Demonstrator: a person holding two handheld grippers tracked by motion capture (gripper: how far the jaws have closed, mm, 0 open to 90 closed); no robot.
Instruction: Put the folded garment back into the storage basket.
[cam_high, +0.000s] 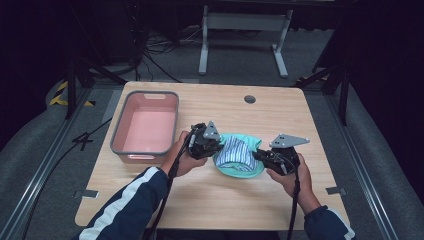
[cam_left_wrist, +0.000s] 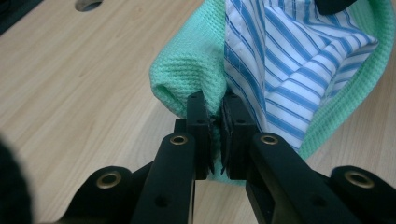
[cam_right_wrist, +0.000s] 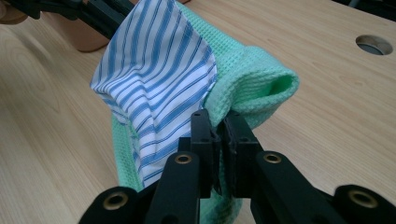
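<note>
On desk (cam_high: 215, 200), green waffle cloth (cam_high: 239, 170) lying mid-surface, blue-striped shirt fabric (cam_high: 236, 152) bunching on top. Left tongs (cam_left_wrist: 215, 140) pinching cloth's folded edge; right tongs (cam_right_wrist: 219, 140) pinching opposite edge. High view alone showing pink bin (cam_high: 146, 127) well apart at left, desk grommet hole (cam_high: 250, 99), bare wood toward near edge.

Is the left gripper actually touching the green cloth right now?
Touching. In the left gripper view the left gripper has its jaws closed on the folded edge of the green cloth, with fabric pinched between them.
</note>
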